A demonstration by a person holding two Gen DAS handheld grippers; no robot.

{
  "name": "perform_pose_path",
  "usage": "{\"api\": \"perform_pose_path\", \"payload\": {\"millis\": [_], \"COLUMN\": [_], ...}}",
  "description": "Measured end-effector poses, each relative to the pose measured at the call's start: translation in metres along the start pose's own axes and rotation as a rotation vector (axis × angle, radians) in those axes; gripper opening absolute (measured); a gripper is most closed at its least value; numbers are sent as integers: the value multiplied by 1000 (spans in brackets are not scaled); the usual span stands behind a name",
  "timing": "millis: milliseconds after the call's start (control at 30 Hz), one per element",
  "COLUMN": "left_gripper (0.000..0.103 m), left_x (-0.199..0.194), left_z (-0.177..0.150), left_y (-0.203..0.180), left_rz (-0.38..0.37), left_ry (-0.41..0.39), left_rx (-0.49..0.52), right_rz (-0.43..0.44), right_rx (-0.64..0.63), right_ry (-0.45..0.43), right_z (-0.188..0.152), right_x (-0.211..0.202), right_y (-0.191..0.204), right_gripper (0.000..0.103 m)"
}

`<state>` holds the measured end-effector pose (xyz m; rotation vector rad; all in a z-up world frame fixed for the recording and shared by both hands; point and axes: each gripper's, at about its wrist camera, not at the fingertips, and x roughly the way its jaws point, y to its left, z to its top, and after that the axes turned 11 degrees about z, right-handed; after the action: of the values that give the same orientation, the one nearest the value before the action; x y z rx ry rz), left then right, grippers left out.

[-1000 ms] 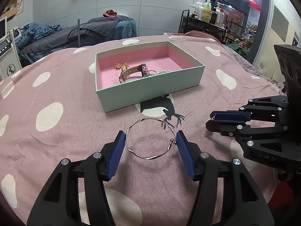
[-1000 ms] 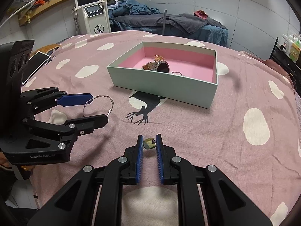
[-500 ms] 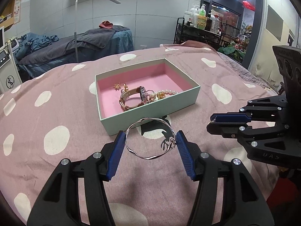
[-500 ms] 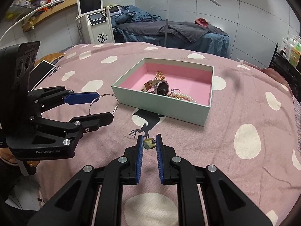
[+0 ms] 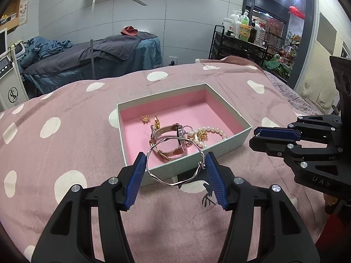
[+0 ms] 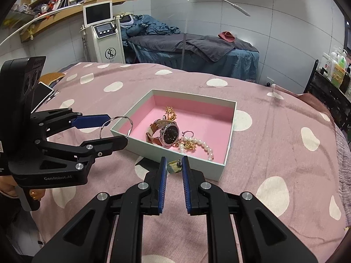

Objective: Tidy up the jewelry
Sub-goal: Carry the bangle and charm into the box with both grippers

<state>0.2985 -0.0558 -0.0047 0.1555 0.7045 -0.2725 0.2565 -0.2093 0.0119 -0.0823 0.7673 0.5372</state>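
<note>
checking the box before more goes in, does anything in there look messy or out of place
Slightly. In the pink-lined box, the wristwatch, pearl bracelet and gold pieces lie heaped together, touching, near the front wall, while the rest of the floor stays bare. Nothing looks spilled or broken.

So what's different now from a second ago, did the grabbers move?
Yes. Both grabbers went up and toward the box. The left gripper now holds the silver bangle over the box's near edge, and the right gripper has brought its little earring up to the box wall. Nothing was picked up or dropped. The box, the watch and the pearl bracelet stayed put.
</note>
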Motion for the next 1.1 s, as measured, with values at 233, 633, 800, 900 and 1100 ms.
{"api": "perform_pose_path", "payload": {"millis": [233,633,800,900,1100], "left_gripper": [56,56,56,56,56], "left_x": [21,71,87,100,125], "left_z": [23,60,69,74,75], "left_y": [11,27,25,22,5], "left_rz": [16,6,0,-43,-62], "left_ry": [7,78,102,140,198], "left_rx": [-35,-122,-125,-142,-120], "right_rz": [-15,-17,-21,-19,-24], "right_rx": [27,64,38,27,27], "right_ry": [-5,-9,12,40,72], "right_z": [15,35,39,39,38], "right_x": [15,38,49,59,72], "right_y": [-13,-31,-33,-33,-33], "right_gripper": [13,13,13,13,13]}}
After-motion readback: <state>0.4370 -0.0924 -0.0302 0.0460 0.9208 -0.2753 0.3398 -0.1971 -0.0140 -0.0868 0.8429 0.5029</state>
